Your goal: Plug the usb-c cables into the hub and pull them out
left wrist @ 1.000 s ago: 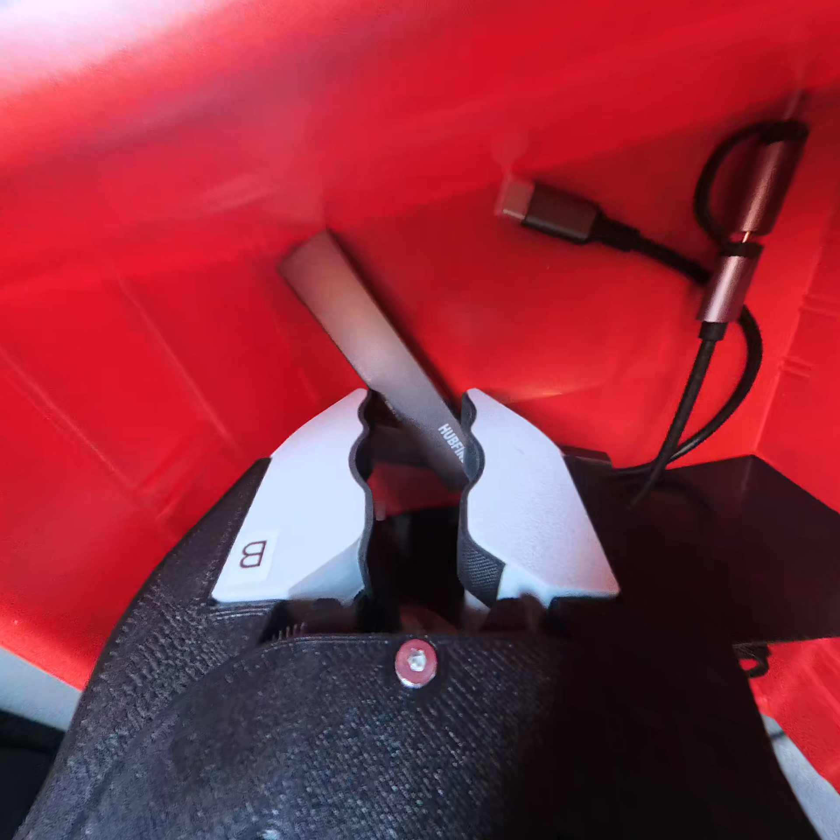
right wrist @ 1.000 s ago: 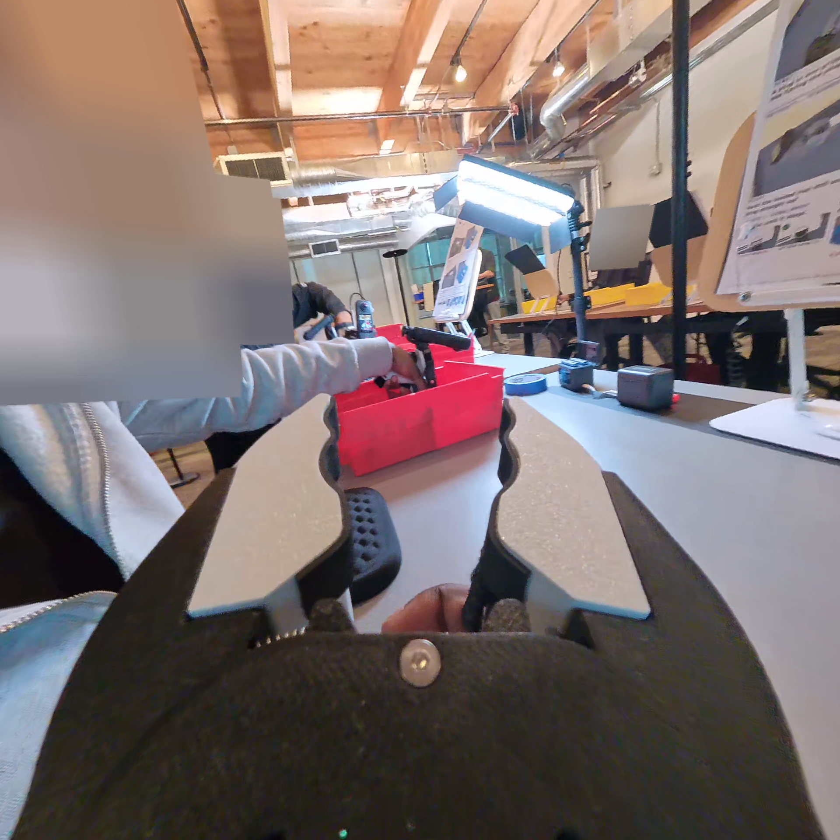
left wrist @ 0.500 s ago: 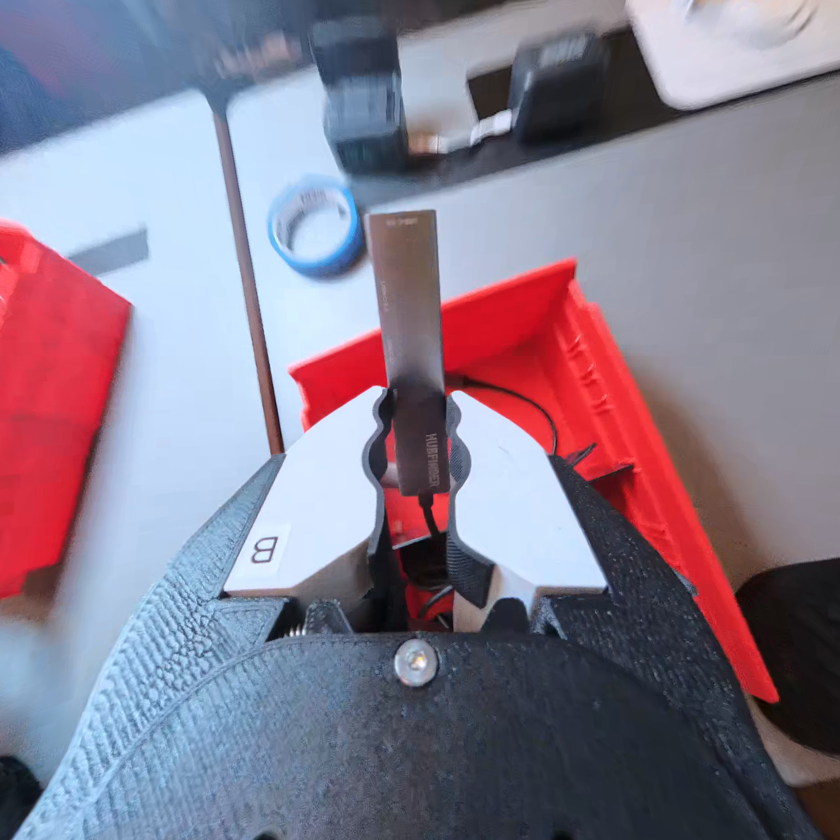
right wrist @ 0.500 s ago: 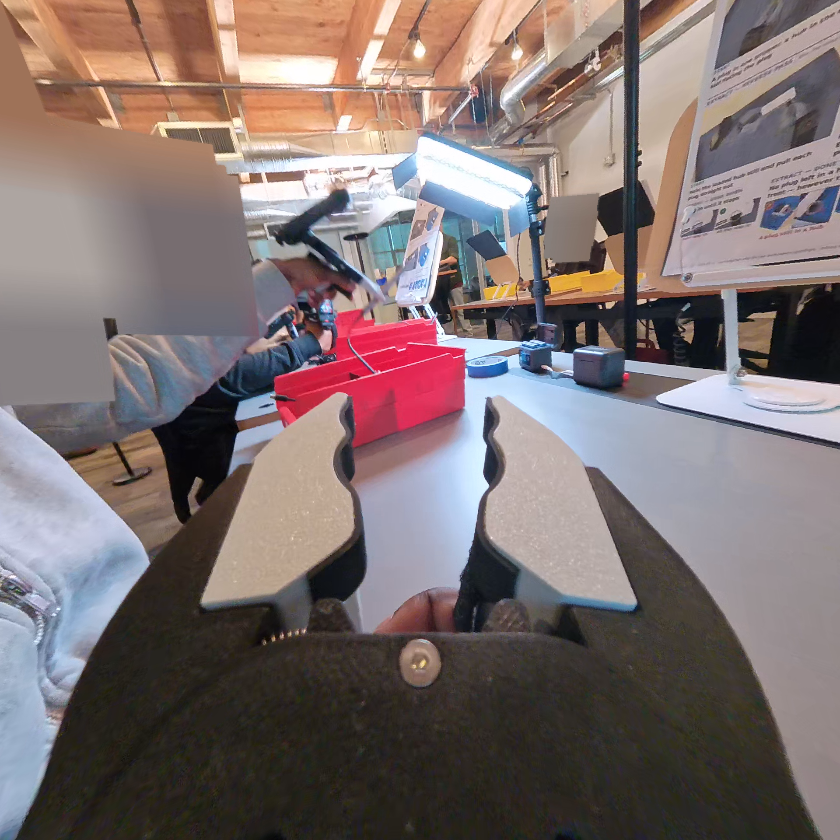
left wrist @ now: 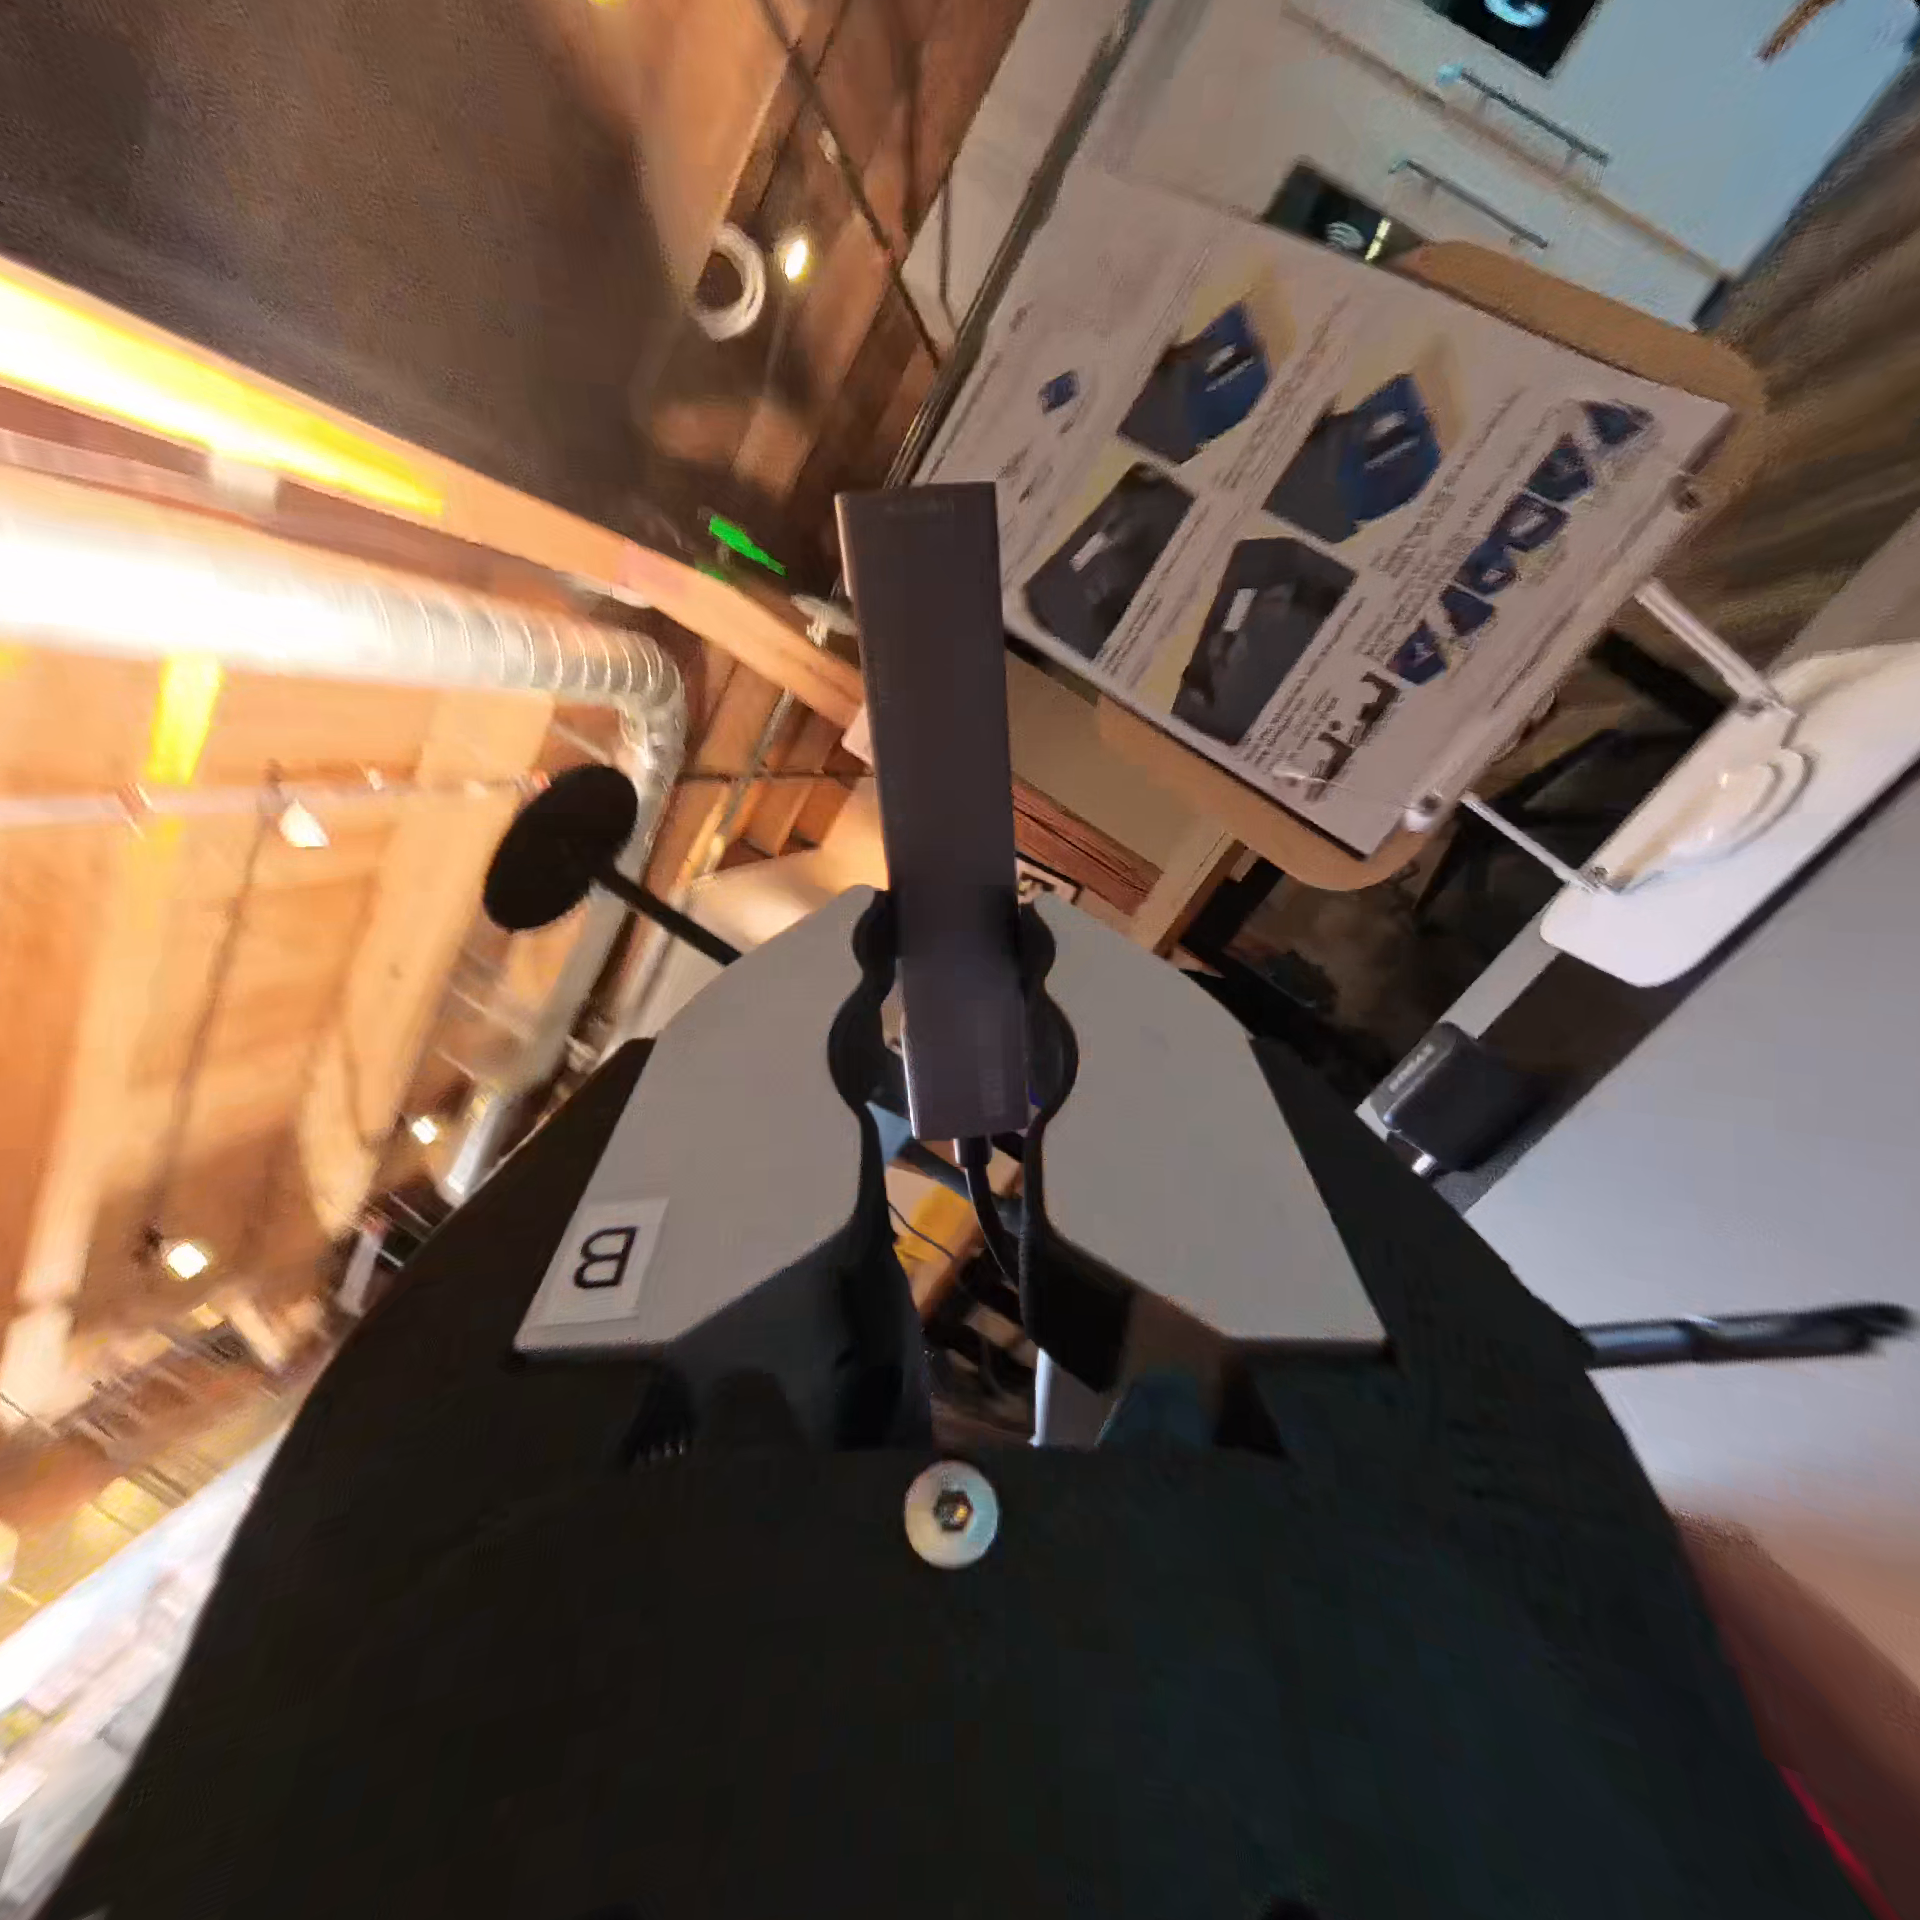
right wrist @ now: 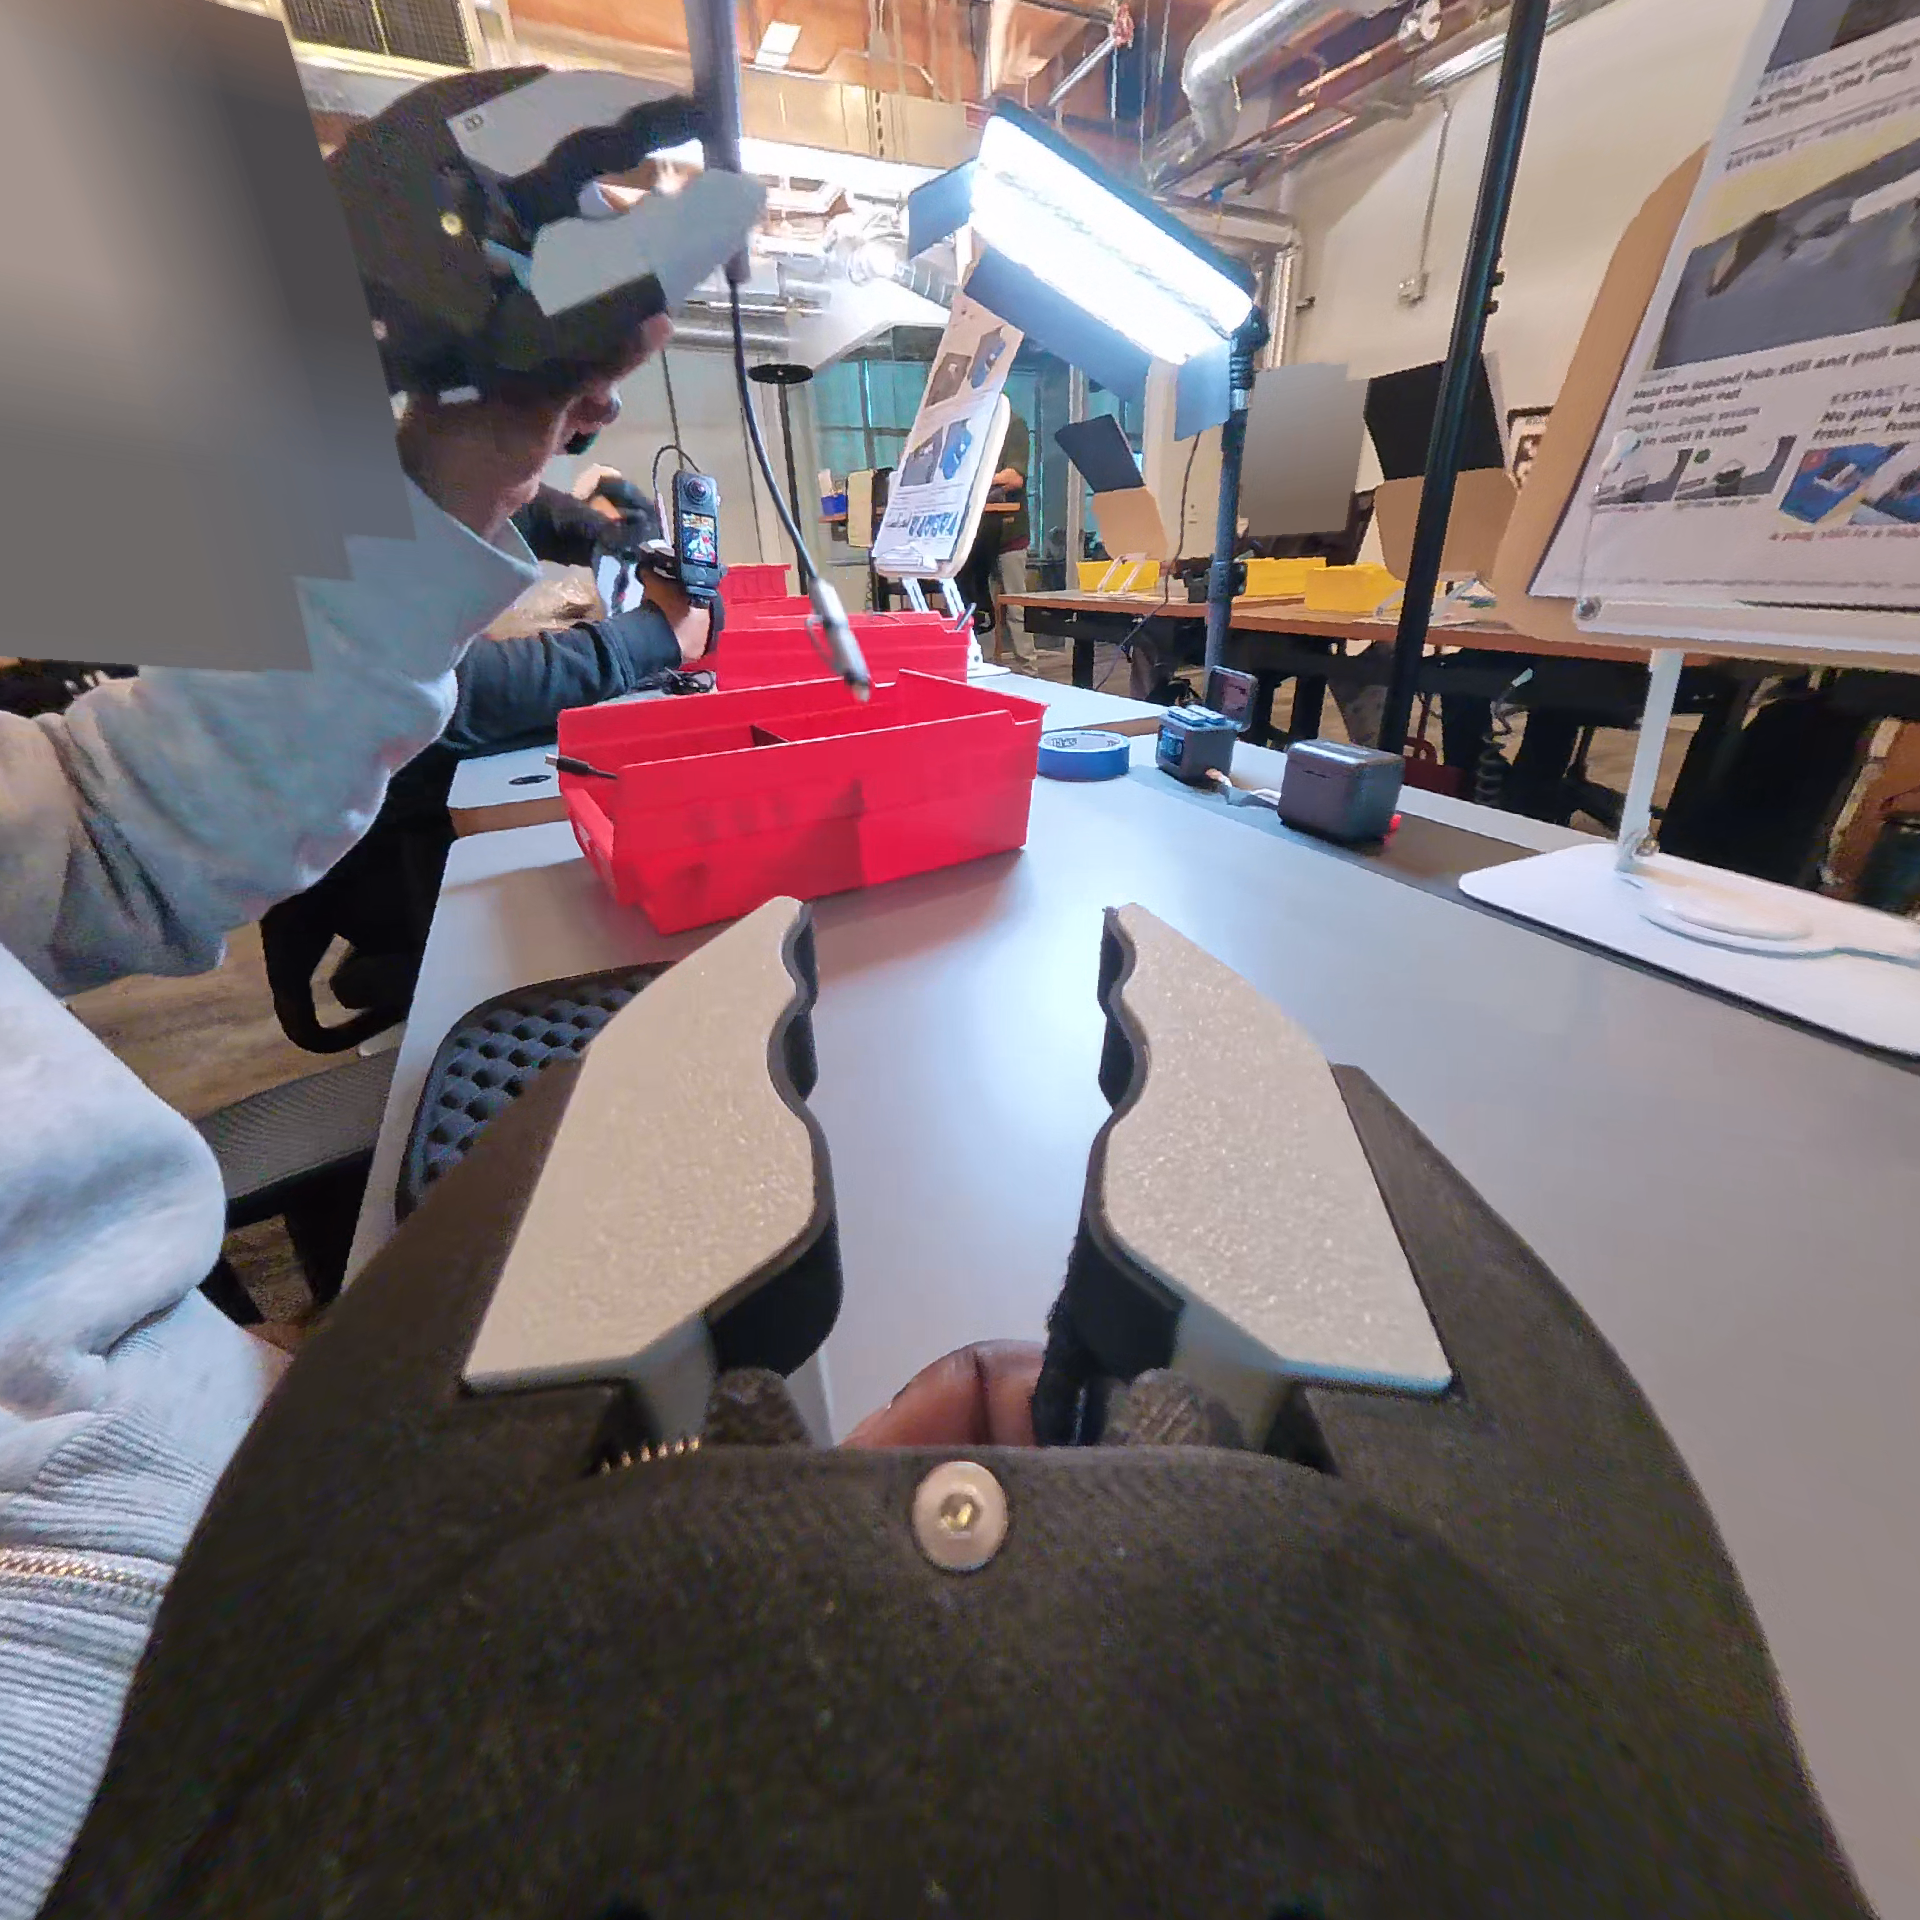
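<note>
My left gripper (left wrist: 951, 925) is shut on the lower end of a slim grey hub (left wrist: 935, 748) and points it up towards the ceiling. The hub's black cable (left wrist: 987, 1205) hangs down between the fingers. In the right wrist view the left gripper (right wrist: 727, 182) is high at the upper left, the hub (right wrist: 717, 104) stands upright in it, and the cable (right wrist: 769, 468) dangles with its plug end (right wrist: 842, 644) over the red bin (right wrist: 810, 800). Another cable plug (right wrist: 582, 769) pokes over the bin's left rim. My right gripper (right wrist: 956, 920) is open and empty, low over the grey table (right wrist: 1351, 1091).
A blue tape roll (right wrist: 1081, 753) and small grey boxes (right wrist: 1340, 790) sit behind the bin. A white stand base (right wrist: 1704, 935) with an instruction sheet is at the right, and a black pole (right wrist: 1455, 364) and a light panel (right wrist: 1101, 239) stand behind. Another person works at a second red bin (right wrist: 831, 649). A black mesh chair (right wrist: 499, 1060) is at the table's left edge. There is about 35 cm between the tips of the two grippers.
My left gripper lifted the hub out of the red bin and swung it upward, trailing its cable. My right gripper stayed open and shifted its view a little towards the bin.
</note>
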